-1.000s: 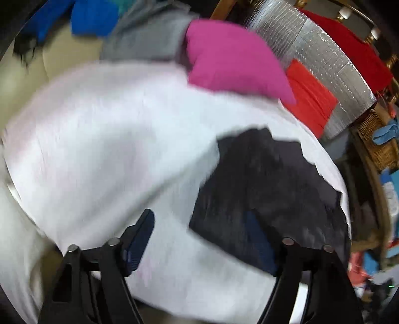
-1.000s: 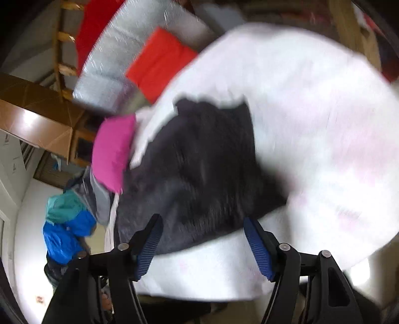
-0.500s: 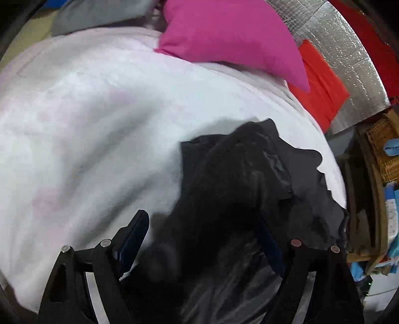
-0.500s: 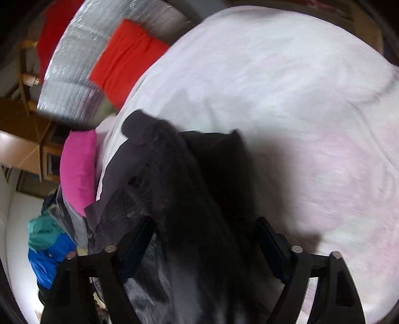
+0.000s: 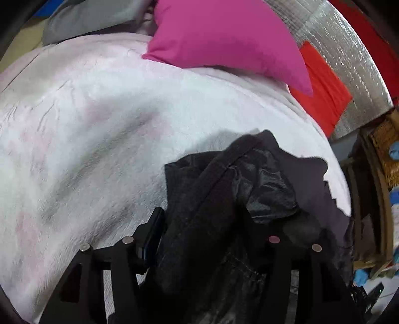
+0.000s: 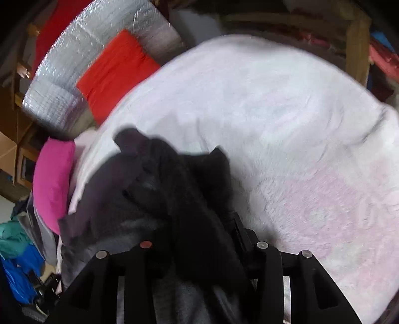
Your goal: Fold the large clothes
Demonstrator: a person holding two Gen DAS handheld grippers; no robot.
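Note:
A dark grey-black garment (image 5: 264,184) lies bunched on the white-pink bedcover (image 5: 99,137), near the cover's right edge. One thick fold of it rises between the jaws of my left gripper (image 5: 207,229), which are closing on it. The left pad (image 5: 153,231) touches the cloth and the other pad is hidden behind it. In the right wrist view the same garment (image 6: 159,179) is heaped up into my right gripper (image 6: 192,229). Its jaws are easing open slightly with the cloth still filling the gap, and only its right finger (image 6: 238,229) shows.
A pink pillow (image 5: 224,37) lies at the head of the bed, with grey clothing (image 5: 94,17) beside it. A red cushion (image 5: 321,87) leans on a silver foil mat (image 5: 349,62). Blue and teal clothes (image 6: 17,261) are piled beside the bed, and a wicker basket (image 5: 386,144) stands off its edge.
Both grippers came down onto the flat dark garment and narrowed around it. The cloth is now gathered up into a heap between both pairs of jaws.

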